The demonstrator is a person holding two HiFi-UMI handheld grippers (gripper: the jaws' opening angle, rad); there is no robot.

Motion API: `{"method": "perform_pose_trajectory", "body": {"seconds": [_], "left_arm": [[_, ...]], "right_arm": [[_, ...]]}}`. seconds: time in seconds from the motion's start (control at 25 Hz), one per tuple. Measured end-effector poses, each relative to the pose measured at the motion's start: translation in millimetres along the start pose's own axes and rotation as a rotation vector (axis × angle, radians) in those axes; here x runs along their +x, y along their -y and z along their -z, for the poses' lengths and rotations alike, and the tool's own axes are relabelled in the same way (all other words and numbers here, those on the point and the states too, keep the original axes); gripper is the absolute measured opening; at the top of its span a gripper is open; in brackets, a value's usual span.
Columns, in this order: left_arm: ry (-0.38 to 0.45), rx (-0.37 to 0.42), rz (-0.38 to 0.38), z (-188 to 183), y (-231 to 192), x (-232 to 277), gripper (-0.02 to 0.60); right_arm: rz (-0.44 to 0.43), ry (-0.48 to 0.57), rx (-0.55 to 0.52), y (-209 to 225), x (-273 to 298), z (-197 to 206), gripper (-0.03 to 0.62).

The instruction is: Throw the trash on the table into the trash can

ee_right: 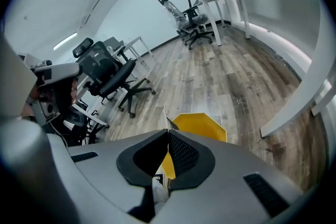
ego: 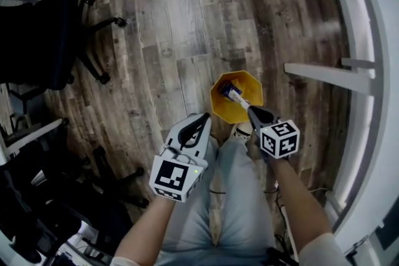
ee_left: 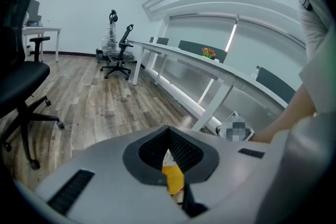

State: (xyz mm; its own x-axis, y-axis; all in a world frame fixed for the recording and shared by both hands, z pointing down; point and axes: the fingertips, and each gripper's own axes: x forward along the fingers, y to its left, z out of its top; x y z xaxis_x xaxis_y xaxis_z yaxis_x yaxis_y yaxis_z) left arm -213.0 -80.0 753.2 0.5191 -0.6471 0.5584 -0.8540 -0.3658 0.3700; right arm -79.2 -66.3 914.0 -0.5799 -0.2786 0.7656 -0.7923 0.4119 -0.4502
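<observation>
Here, right gripper [ego: 248,108] jaws pinch the wrapper [ego: 229,90] over the trash can [ego: 218,110]; left gripper [ego: 202,117] jaws clenched.

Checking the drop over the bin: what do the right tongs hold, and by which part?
The right tongs are shut on a blue-and-white wrapper, pinched at one end; the rest sticks out past the tips above the yellow trash can.

I can read no text or number; the cubes [ego: 177,176] [ego: 280,139] on my left gripper [ego: 201,119] and right gripper [ego: 247,106] bear only square patterns.
</observation>
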Motion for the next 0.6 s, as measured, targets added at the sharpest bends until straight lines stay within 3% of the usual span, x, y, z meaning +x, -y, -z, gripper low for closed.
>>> {"method": "perform_pose_trajectory", "body": {"seconds": [0.4,0.52,0.56,0.6], "left_arm": [[-0.032,-0.015,-0.006,45.3,-18.4,15.0,0.0],[-0.032,-0.021,-0.009,49.6,-21.2,17.2,0.0],[-0.031,-0.022,-0.01,49.9,-22.2,17.4,0.0],[-0.03,-0.021,-0.011,49.7,-23.0,17.2,0.0]], "right_arm": [[-0.009,-0.037,0.048,24.7,57.1,34.2,0.035],[0.015,-0.055,0.004,30.2,65.4,39.4,0.04],[0.02,-0.066,-0.009,31.2,67.5,41.4,0.081],[0.022,-0.078,-0.016,31.6,68.9,43.4,0.171]]}}
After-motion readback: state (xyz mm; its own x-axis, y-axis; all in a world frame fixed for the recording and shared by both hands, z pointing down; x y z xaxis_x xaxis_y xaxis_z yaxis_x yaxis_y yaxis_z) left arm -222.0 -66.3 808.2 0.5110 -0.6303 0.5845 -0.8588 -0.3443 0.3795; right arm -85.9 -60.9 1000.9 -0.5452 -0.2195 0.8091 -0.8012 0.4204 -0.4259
